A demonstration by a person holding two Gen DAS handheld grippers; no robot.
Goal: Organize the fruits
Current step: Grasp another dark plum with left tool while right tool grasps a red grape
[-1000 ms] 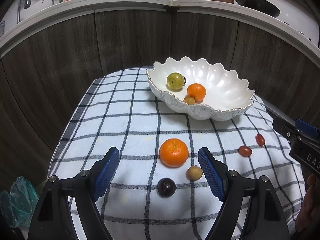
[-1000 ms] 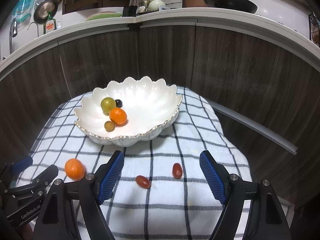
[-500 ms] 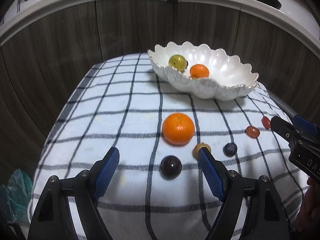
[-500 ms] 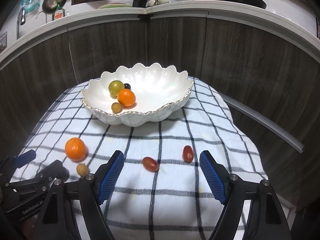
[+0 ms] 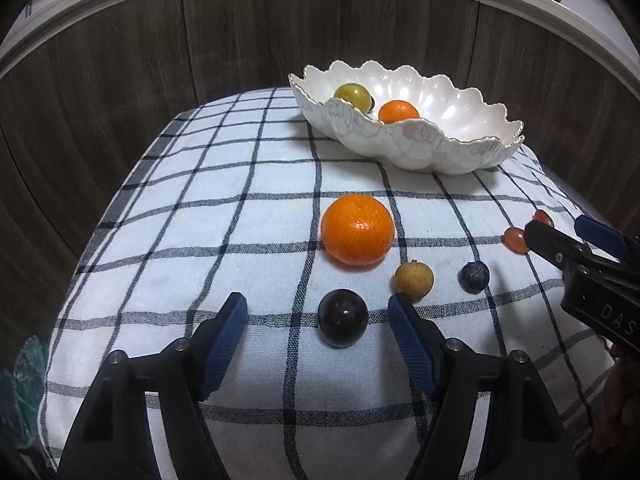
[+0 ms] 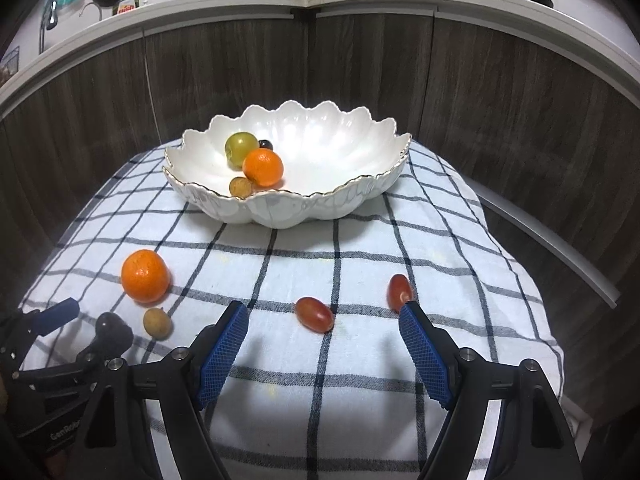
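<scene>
A white scalloped bowl stands at the far side of the checked cloth, holding a green fruit, an orange, a small brown fruit and a dark berry. On the cloth lie an orange, a dark plum, a small tan fruit, a blueberry and two red grapes. My left gripper is open with the plum between its fingers. My right gripper is open around the nearer grape.
The checked cloth covers a small table whose edges drop away on all sides. Dark wood cabinet fronts curve behind it under a white counter with kitchenware. A green bag lies low at the left.
Both grippers have come lower and closer to the cloth. The plum now sits between the left fingers, and the grapes lie nearer the right fingertips. Both stay open.
</scene>
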